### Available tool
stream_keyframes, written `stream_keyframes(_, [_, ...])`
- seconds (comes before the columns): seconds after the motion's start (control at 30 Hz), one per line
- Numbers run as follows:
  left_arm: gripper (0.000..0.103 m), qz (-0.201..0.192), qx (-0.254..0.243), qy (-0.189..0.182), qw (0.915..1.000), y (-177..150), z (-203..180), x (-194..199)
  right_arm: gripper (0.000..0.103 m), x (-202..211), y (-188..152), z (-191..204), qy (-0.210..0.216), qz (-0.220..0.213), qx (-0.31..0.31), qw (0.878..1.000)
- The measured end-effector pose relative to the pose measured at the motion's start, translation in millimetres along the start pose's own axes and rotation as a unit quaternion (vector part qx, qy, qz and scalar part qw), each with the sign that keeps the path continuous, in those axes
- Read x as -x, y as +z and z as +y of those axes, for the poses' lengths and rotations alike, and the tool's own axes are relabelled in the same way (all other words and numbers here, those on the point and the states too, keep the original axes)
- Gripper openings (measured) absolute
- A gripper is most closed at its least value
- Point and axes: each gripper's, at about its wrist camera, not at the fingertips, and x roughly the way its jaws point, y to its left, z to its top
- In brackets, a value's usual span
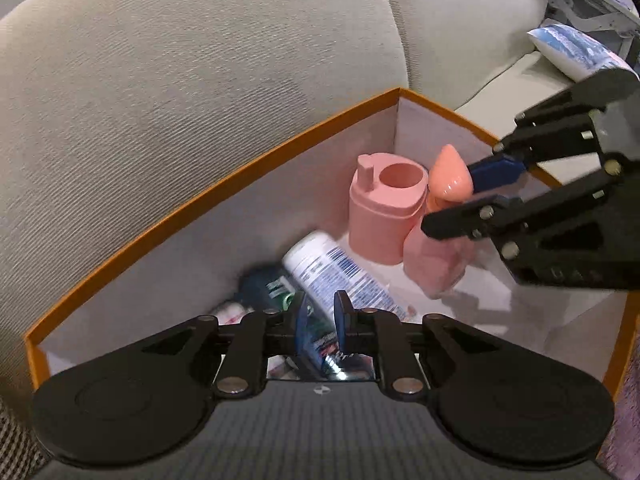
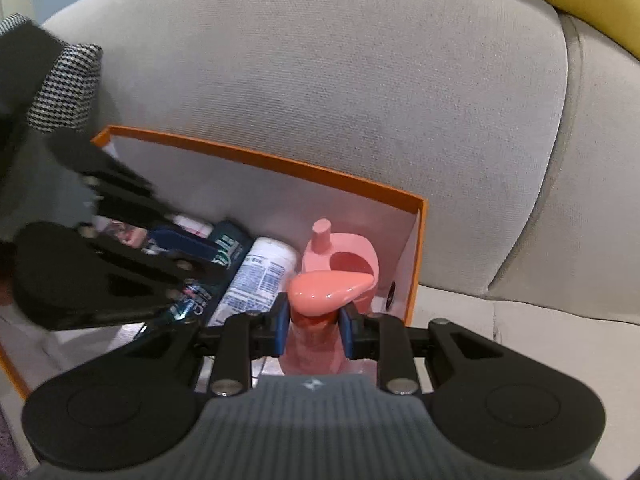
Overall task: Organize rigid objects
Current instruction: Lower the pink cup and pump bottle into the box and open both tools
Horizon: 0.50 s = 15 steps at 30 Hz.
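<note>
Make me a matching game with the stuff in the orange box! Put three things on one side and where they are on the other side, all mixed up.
Things:
1. pink pump bottle
2. pink holder
3. white bottle

Places or states:
A. standing alone in the box corner
B. lying tipped over on its side
C. squeezed between the right gripper pads

Pairs: 1-C, 2-A, 3-B
</note>
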Motion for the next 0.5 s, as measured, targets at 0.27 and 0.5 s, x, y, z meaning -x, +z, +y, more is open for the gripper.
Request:
stream_keyframes(0.27, [0.019, -0.007, 0.027, -0.002, 0.9996, 13.3, -26.4, -9.2, 0.026, -4.8, -1.1, 9.1, -0.011, 0.006, 0.016, 1.0])
stream_keyframes(0.5, [0.024, -0.015, 0.063, -0.005, 0.9979, 9.5, -25.8, 5.6, 0.026, -4.9, 1.3, 11.4, -0.022, 0.017, 0.042, 0.999])
